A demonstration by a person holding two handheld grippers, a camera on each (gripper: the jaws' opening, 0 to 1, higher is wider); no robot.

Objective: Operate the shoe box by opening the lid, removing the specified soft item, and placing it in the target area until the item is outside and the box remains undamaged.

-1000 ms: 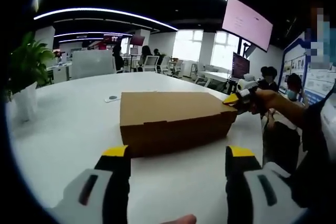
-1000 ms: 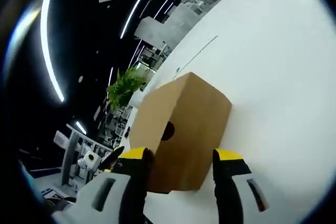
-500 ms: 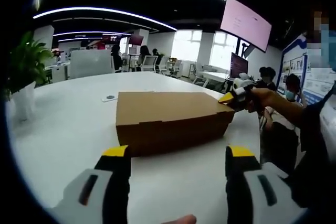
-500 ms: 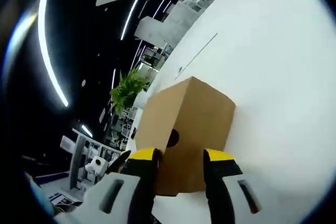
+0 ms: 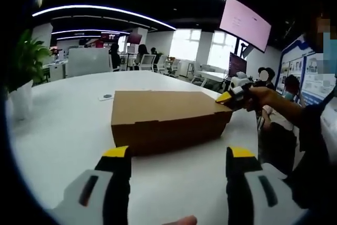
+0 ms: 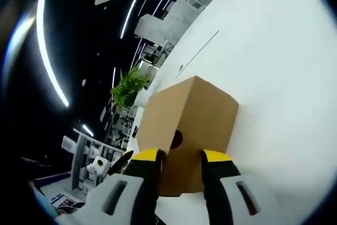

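Clearly, the right gripper [image 6: 180, 156] pinches the shoe box [image 5: 167, 119] end corner — yanking could tear cardboard — left gripper [image 5: 179, 154] wide.

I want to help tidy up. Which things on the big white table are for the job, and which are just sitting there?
For the job:
- shoe box, lid shut
- right claw, at the box's end
- left claw, open, short of the box

Just sitting there:
- potted plant
- small flat thing behind the box; cannot tell what
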